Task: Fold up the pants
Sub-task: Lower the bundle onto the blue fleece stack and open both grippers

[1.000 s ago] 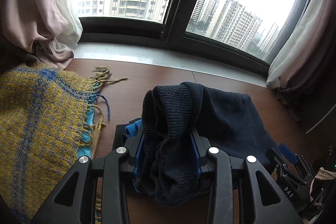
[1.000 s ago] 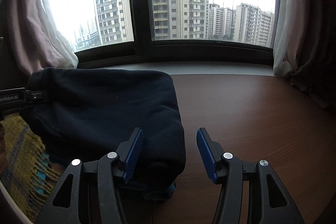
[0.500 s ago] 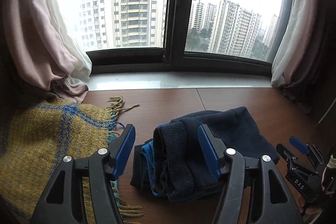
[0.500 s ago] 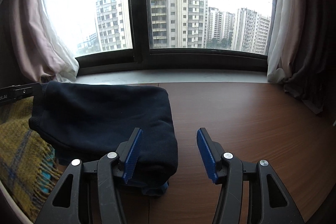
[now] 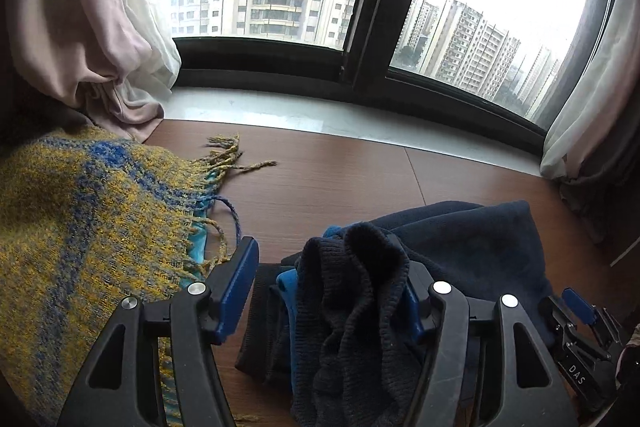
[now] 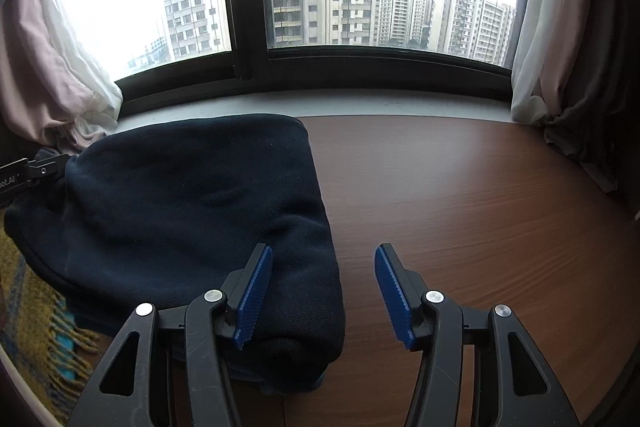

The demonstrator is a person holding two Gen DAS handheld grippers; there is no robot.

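"DAS" on right tongs (image 5: 582,311); cut-off "ot.AI" on left tongs (image 6: 24,177)

A second ago the left gripper (image 5: 332,291) was clamped on the ribbed end of the dark pants (image 5: 460,259); half a second ago its jaws stood wide with the fabric lying loose between them, and now they remain spread, the bunched cloth leaning against the right finger at lower centre of the frame. The left view has tilted, so the window frame slants. In the right view the pants (image 6: 192,211) fill more of the left half than before.
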